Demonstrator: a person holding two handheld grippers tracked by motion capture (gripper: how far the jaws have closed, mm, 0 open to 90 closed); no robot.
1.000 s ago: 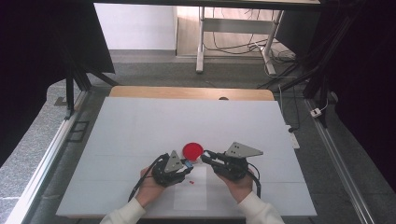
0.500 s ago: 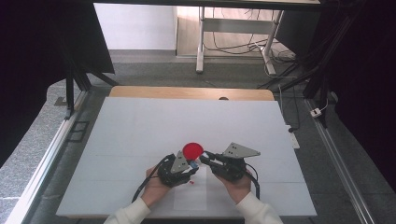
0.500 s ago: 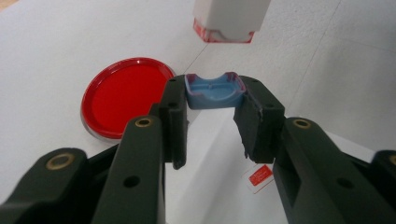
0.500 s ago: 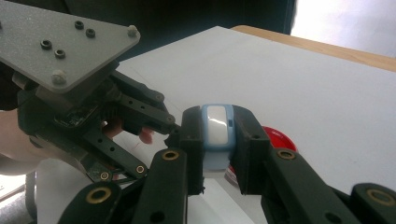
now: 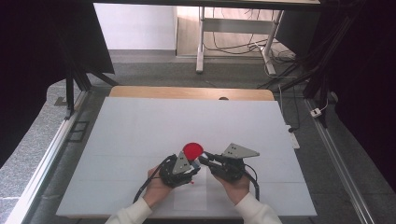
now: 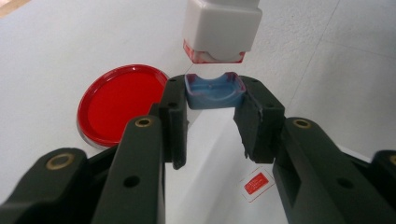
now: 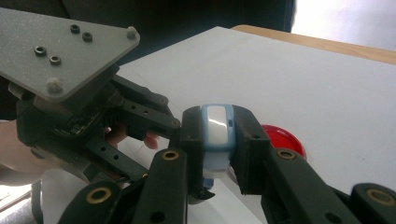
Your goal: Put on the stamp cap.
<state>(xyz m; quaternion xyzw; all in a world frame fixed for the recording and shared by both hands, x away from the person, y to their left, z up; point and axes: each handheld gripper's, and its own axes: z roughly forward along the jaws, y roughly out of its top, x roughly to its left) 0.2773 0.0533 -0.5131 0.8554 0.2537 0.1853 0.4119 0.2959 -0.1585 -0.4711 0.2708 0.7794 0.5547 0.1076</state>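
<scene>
Both grippers meet tip to tip near the table's front middle. My left gripper [image 5: 192, 164] [image 6: 212, 100] is shut on a small blue cap [image 6: 214, 91], its hollow side facing a white block with a red underside [image 6: 222, 30] just beyond it, a narrow gap between them. My right gripper [image 5: 205, 158] [image 7: 217, 135] is shut on that white block [image 7: 215, 158], whose near end has a blue rim around a white face. A flat red round lid [image 5: 192, 150] [image 6: 119, 105] [image 7: 282, 137] lies on the white table [image 5: 140, 135] right behind the fingertips.
A small red and white label [image 5: 191, 183] [image 6: 257, 183] lies on the table under the grippers. The left gripper's grey plate [image 7: 60, 42] stands close on the left in the right gripper view. A wooden strip [image 5: 187, 92] edges the far side of the table.
My left gripper has shifted slightly right, toward the right gripper. The right gripper and the red lid have stayed where they were.
</scene>
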